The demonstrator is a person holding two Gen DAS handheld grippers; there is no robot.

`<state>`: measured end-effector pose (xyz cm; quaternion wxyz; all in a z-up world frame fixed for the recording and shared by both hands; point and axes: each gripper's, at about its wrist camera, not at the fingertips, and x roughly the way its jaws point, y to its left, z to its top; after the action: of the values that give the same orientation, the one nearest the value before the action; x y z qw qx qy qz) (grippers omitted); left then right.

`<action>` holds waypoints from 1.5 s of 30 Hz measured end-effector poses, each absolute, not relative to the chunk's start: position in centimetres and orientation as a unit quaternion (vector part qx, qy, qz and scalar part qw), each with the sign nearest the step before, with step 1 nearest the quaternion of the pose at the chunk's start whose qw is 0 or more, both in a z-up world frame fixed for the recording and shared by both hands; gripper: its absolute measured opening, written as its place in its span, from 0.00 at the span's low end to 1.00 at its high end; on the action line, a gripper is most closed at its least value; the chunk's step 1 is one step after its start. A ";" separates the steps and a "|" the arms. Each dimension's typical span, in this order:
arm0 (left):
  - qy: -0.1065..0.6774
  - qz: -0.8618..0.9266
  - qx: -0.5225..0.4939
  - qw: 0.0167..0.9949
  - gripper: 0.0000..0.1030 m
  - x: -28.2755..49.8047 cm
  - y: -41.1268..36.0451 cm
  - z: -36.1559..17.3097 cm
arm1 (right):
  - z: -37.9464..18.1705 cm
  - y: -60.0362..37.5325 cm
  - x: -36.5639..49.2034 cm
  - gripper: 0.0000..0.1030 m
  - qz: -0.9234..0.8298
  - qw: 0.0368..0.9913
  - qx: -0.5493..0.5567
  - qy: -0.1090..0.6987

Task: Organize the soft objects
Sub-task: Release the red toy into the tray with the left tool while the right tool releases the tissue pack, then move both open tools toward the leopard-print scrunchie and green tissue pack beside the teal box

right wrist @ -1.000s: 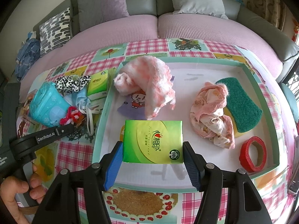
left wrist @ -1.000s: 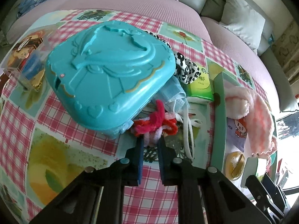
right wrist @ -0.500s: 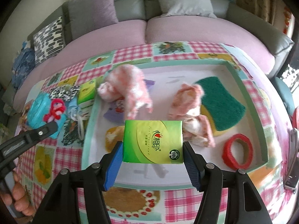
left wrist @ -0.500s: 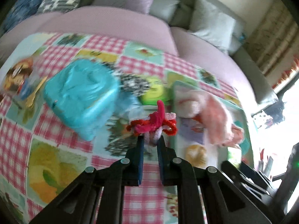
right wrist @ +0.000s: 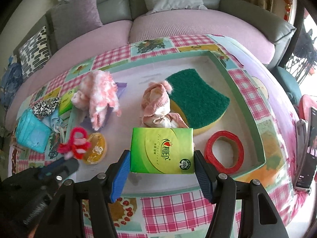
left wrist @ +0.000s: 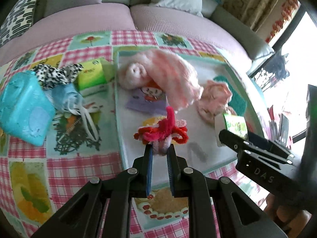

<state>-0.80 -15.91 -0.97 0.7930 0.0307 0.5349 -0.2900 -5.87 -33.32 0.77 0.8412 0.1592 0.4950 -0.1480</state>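
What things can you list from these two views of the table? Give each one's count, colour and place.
tray: one, green-rimmed, on the checked tablecloth
scouring sponge: one, green on yellow, in the tray
pink cloth: one, bunched beside the sponge
fluffy pink knit: one, tray's left end
tape roll: one, red, tray's right corner
tissue packs: two, green; one held over the tray, one left of the tray
turquoise case: one, left of the tray
spotted fabric: one, black and white, behind the case
pipe-cleaner bundle: one, red and pink, held over the tray
left tongs: shut on the bundle
right tongs: shut on a tissue pack
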 end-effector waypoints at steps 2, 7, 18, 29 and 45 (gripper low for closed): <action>0.540 -0.292 0.036 0.788 0.15 -0.9 -16.2 -1.3 | 0.9 -33.1 -5.8 0.64 -0.144 0.843 0.156 0.494; 0.538 -0.294 0.038 0.789 0.33 -0.9 -16.3 -0.9 | 0.9 -33.3 -6.0 0.64 -0.151 0.841 0.157 0.495; 0.514 -0.234 0.032 0.825 0.60 0.8 -13.9 0.3 | 1.4 -34.1 -6.4 0.84 -0.167 0.843 0.166 0.484; 0.474 -0.150 0.051 0.866 0.87 1.7 -11.5 1.2 | 1.1 -32.8 -6.0 1.00 -0.150 0.850 0.149 0.482; 0.447 -0.059 0.024 0.892 0.88 3.1 -3.5 5.2 | 2.5 -28.5 -4.5 1.00 -0.098 0.874 0.120 0.460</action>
<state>3.07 -3.52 5.21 0.8923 0.0235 0.4469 -0.0592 -4.52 -28.47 2.45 0.8744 0.1201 0.4599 -0.0976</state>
